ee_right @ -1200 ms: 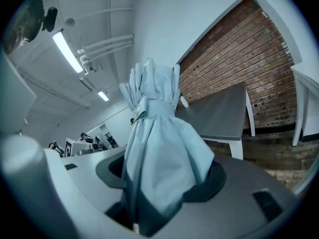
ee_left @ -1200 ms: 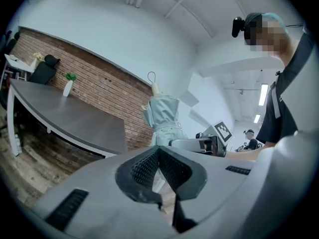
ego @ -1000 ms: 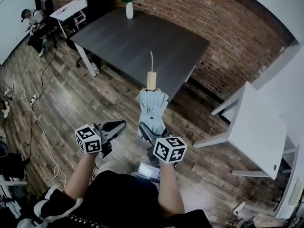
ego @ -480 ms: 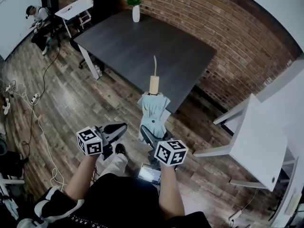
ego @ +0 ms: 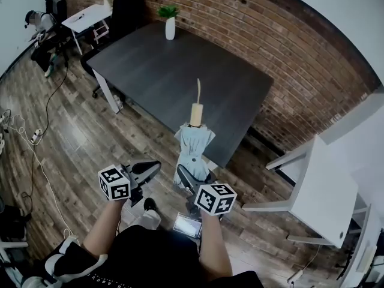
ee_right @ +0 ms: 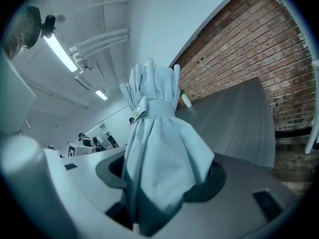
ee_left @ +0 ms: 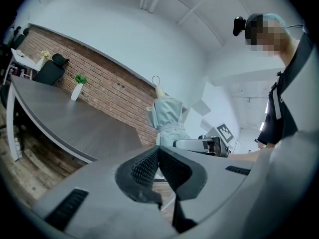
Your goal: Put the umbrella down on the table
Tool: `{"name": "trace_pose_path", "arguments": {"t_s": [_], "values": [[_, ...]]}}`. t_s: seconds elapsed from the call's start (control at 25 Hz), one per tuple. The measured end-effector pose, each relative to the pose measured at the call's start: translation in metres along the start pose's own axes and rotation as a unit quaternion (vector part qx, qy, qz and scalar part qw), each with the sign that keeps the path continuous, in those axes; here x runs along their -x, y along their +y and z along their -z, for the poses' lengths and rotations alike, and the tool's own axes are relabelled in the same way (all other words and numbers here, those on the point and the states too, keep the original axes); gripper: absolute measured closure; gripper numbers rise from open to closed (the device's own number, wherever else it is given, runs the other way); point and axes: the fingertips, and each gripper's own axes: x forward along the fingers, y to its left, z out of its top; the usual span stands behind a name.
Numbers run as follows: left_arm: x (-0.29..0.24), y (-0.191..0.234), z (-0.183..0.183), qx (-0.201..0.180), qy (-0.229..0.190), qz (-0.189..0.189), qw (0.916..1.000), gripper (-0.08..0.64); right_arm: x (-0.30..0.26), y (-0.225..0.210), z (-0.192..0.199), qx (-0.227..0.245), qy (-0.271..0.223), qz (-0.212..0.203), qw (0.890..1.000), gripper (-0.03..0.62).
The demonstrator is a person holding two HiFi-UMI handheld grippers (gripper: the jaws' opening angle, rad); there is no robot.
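One folded pale-blue umbrella [ego: 193, 149] is sitting between my right fingers [ego: 185, 177], its wooden handle pointing toward the dark tabletop [ego: 162, 65] ahead. Brick wall [ego: 270, 47] is running behind, wood floor [ego: 78, 137] below. My right fingers are pinching the umbrella's cloth; my left fingers [ee_left: 144, 166] are pressing together, holding nothing.

Even, bright indoor light from ceiling strips [ee_right: 60, 54]; heavy fisheye bending, dark vignetted corners.
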Motion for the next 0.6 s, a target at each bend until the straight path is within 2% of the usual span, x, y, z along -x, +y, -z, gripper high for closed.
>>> {"name": "trace_pose_path", "arguments": {"t_s": [0.36, 0.6], "values": [[0.0, 0.059, -0.033, 0.001, 0.007, 0.036, 0.9993, 0.557, -0.06, 0.002, -0.023, -0.004, -0.006, 0.027, 1.0, 0.321], [0.012, 0.089, -0.046, 0.001, 0.005, 0.042, 0.9991, 0.557, -0.091, 0.011, -0.029, -0.007, -0.011, 0.032, 0.999, 0.321]]}}
